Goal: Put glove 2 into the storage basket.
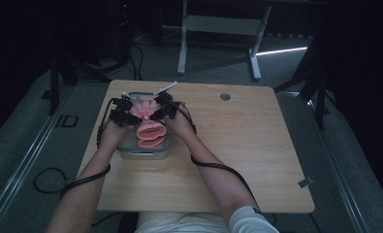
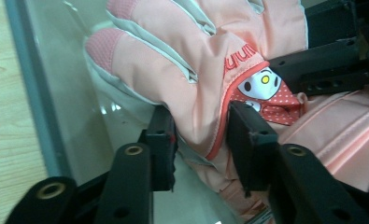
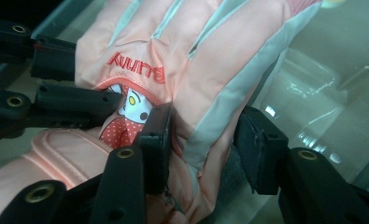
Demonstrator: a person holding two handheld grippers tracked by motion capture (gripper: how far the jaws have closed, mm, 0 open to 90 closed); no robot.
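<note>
Soft, padded, light pink glove [image 2: 196, 79] in tray [image 1: 145, 154]; both fingers' pairs pinching folds either side of its cartoon patch [image 3: 128, 114]; likely sags if lifted.

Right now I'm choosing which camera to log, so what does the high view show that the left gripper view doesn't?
The high view alone shows the whole light wooden table, the person's forearms, the grey metal tray's front handle, and the dark floor beyond.

The left gripper view alone shows detail: the cartoon bunny patch on the pink padded glove, red stitched lettering, and the left gripper with its jaws pinching a fold of fabric.

Both show the glove lying in the tray, with the right gripper at it.
</note>
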